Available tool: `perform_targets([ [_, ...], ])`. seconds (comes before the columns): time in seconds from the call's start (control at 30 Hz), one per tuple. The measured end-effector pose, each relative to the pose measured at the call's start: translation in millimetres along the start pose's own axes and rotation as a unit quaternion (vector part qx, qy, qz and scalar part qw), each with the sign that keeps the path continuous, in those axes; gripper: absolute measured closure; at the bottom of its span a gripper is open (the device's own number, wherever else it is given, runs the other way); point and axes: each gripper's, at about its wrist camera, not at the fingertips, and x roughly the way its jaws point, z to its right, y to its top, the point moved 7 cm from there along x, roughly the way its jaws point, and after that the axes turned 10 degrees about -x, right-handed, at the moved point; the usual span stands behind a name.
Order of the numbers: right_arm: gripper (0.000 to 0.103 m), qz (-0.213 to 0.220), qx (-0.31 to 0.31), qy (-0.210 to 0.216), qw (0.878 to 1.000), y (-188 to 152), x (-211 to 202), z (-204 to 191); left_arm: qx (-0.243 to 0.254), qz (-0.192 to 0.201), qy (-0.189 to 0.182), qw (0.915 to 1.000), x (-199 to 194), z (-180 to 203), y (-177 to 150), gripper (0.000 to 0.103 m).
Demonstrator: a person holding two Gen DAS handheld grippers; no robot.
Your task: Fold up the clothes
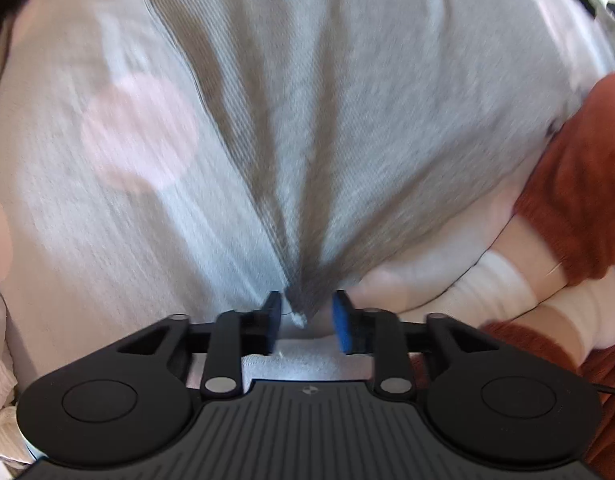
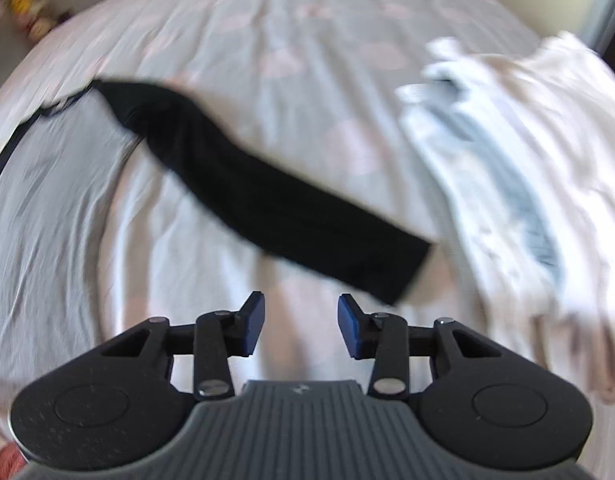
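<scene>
In the left wrist view a grey shirt [image 1: 307,120] fans out in folds from a bunched corner that lies between the blue pads of my left gripper [image 1: 307,320]. The pads stand apart on either side of that corner and do not press on it. In the right wrist view my right gripper [image 2: 300,324] is open and empty above the bed sheet [image 2: 307,40]. The shirt's long black sleeve [image 2: 267,192] runs diagonally just ahead of the gripper. Its cuff lies close to the right fingertip. The shirt's grey body [image 2: 47,180] lies at the left.
A loose pile of white and cream clothes [image 2: 527,180] lies on the right of the bed. The sheet [image 1: 87,200] is pale with pink spots. A person's leg in rust-brown cloth [image 1: 579,184] and white fabric [image 1: 503,284] is at the right of the left wrist view.
</scene>
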Motion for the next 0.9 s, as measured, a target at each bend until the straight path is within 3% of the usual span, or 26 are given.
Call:
perform_targets([
  [0.13, 0.059, 0.009, 0.046, -0.013, 0.999, -3.6, -2.4, 35.4, -0.012, 0.049, -0.033, 0.9982, -23.1, -0.2, 12.8, 0.061],
  [0.2, 0.059, 0.011, 0.057, -0.023, 0.998, -4.7, 4.0, 44.0, -0.021, 0.073, -0.043, 0.9961, -31.5, 2.3, 36.9, 0.061],
  [0.37, 0.059, 0.016, 0.084, -0.048, 0.995, -0.7, 30.3, 57.0, -0.041, 0.146, -0.06, 0.9865, -50.7, 5.4, 66.5, 0.061],
  [0.63, 0.059, 0.03, 0.167, -0.088, 0.982, 9.3, 71.5, 71.0, -0.106, 0.272, -0.041, 0.9556, -64.6, -13.7, 118.2, 0.061],
  [0.8, 0.059, 0.033, 0.19, -0.104, 0.976, 13.1, 85.3, 74.4, -0.159, 0.303, -0.021, 0.9393, -58.2, -28.5, 142.6, 0.061],
  [0.87, 0.066, 0.033, 0.177, -0.105, 0.978, 17.1, 87.0, 69.4, -0.179, 0.315, -0.007, 0.9321, -53.5, -35.8, 147.6, 0.061],
  [0.9, 0.075, 0.033, 0.17, -0.106, 0.979, 19.1, 87.8, 66.9, -0.186, 0.319, -0.001, 0.9294, -51.3, -38.7, 146.7, 0.061],
])
